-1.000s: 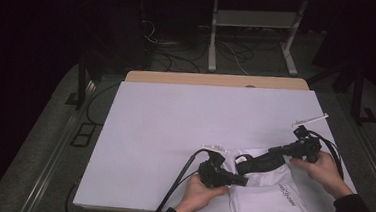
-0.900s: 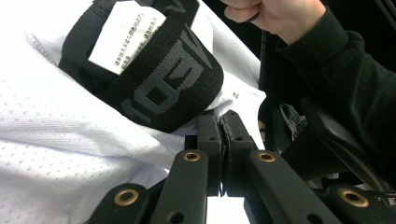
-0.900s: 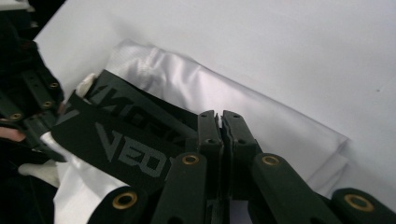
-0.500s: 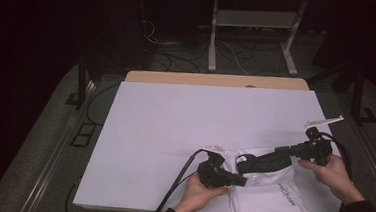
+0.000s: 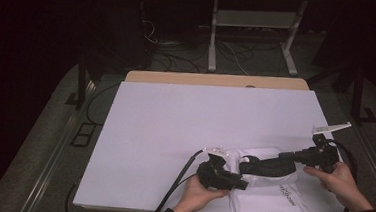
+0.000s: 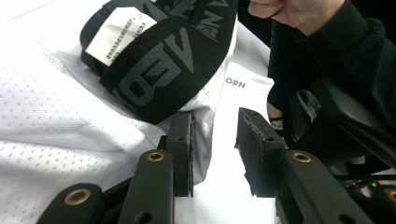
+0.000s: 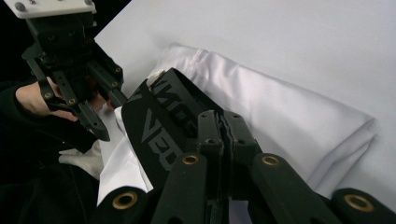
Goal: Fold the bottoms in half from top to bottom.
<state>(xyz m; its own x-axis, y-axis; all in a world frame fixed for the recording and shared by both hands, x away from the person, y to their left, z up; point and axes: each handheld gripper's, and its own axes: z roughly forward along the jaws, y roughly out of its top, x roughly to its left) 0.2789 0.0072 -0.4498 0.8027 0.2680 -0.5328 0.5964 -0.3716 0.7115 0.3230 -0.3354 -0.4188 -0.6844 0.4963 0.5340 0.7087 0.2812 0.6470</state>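
Observation:
A white garment (image 5: pixel 269 204) with a black lettered waistband (image 5: pixel 267 166) lies at the front right of the white table (image 5: pixel 200 117), its lower part hanging over the front edge. My right gripper (image 5: pixel 288 156) is shut on the waistband (image 7: pixel 159 126) and holds it stretched to the right. My left gripper (image 5: pixel 243 183) is open at the garment's left side, its jaws low over the white mesh fabric (image 6: pixel 60 126) just below the waistband (image 6: pixel 159 65). A white label (image 6: pixel 119 35) is sewn inside the band. The left gripper (image 7: pixel 108 112) also appears at the top left of the right gripper view.
The table's wooden back edge (image 5: pixel 218 80) shows beyond the white cover. A metal stand (image 5: pixel 252 25) and loose cables (image 5: pixel 174 60) sit on the dark floor behind. The left gripper's cable (image 5: pixel 175 185) trails off the front edge.
My right gripper has moved to the right and slightly nearer, drawing the black waistband out longer. The left hand and its gripper have stayed in place.

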